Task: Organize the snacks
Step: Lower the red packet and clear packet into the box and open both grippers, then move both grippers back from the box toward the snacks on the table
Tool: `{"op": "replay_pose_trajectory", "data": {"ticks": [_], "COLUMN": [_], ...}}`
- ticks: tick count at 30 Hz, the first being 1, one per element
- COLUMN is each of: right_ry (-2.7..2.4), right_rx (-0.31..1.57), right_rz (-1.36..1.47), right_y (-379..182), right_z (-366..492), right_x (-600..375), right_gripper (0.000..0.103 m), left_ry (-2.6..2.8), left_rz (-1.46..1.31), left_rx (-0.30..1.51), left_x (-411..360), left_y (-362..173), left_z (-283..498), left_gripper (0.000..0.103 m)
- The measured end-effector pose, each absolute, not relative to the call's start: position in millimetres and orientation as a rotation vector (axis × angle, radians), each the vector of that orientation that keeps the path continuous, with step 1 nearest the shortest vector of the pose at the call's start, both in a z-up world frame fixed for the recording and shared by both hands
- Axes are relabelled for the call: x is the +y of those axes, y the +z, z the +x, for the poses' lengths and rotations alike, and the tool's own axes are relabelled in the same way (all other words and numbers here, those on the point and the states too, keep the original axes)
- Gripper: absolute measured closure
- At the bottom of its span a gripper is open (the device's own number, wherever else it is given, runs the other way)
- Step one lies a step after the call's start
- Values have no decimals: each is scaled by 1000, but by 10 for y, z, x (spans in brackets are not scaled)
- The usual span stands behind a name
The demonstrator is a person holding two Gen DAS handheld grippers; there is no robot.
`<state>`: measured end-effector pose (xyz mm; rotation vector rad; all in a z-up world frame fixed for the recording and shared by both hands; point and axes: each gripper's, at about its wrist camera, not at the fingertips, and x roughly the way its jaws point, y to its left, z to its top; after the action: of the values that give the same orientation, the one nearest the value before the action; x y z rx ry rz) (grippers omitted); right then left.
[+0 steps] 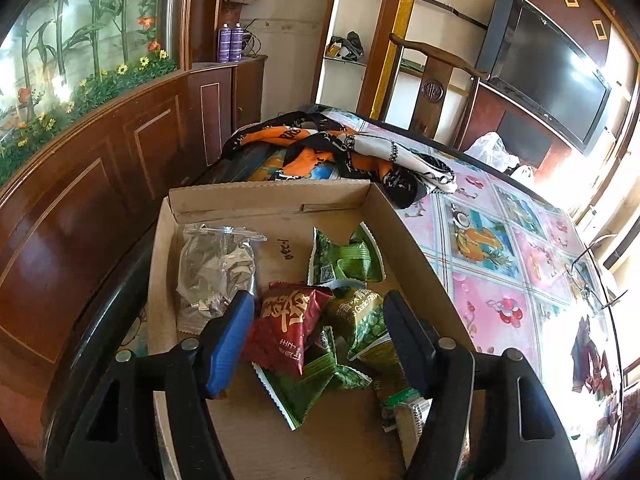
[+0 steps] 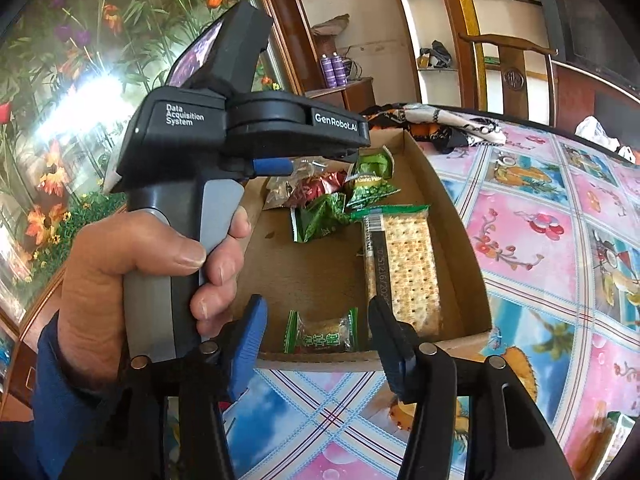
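A shallow cardboard box (image 1: 416, 236) (image 2: 460, 216) on the table holds snack packets. My left gripper (image 1: 318, 304) is open and empty, hovering over a red packet (image 1: 286, 330) and green pea packets (image 1: 360, 320); another green packet (image 1: 344, 256) and a clear silver bag (image 1: 216, 268) lie farther back. My right gripper (image 2: 316, 314) is open and empty at the box's near edge, above a small green-ended packet (image 2: 322, 332). A long cracker pack (image 2: 408, 264) lies along the box's right wall. The left gripper's body (image 2: 248, 124) shows in the right wrist view, held by a hand.
The table has a pink and blue patterned cover (image 2: 560, 240). An orange and black cloth (image 1: 340, 148) lies behind the box. A wooden chair (image 1: 436, 80), a dark TV (image 1: 552, 76) and white plastic bags (image 1: 492, 148) stand beyond. A wood-panelled wall (image 1: 92, 184) runs on the left.
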<state>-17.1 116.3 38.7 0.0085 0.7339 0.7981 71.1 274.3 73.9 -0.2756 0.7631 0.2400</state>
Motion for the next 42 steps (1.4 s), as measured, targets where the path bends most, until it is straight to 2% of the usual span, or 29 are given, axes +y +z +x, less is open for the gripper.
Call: {"op": "replay_pose_trajectory", "data": {"ticks": [5, 10, 15, 21, 26, 27, 29, 30, 31, 38, 42], "right_ry": [778, 664, 521, 343, 316, 300, 294, 297, 277, 49, -229], "right_rx": [686, 576, 489, 424, 450, 458, 492, 512, 524, 541, 502], "right_rz": [-18, -77, -105, -124, -9, 4, 38, 57, 81, 285, 379], "right_y": [443, 565, 663, 750, 712, 698, 671, 665, 658, 599, 575], "right_z": [-233, -321, -356, -350, -306, -290, -248, -238, -225, -180, -309], "right_x": [1098, 974, 799, 548, 189, 125, -28, -108, -238, -1328, -2020], "right_gripper": [31, 11, 1, 1, 1, 1, 16, 38, 46, 46, 46], "left_ry": [239, 237, 232, 196, 163, 177, 162, 121, 96, -67, -211], "left_rz": [-279, -277, -248, -201, -173, -159, -159, -167, -169, -71, -9], "left_rx": [733, 692, 642, 592, 602, 599, 582, 573, 569, 558, 611], "left_x": [2736, 2712, 2630, 2452, 2262, 2210, 2138, 2075, 2035, 1270, 735], "left_y": [787, 841, 911, 975, 967, 967, 974, 984, 988, 951, 838], "left_z": [681, 636, 587, 535, 524, 503, 462, 427, 407, 177, 3], "left_gripper": [32, 30, 26, 22, 20, 16, 15, 15, 15, 15, 15]}}
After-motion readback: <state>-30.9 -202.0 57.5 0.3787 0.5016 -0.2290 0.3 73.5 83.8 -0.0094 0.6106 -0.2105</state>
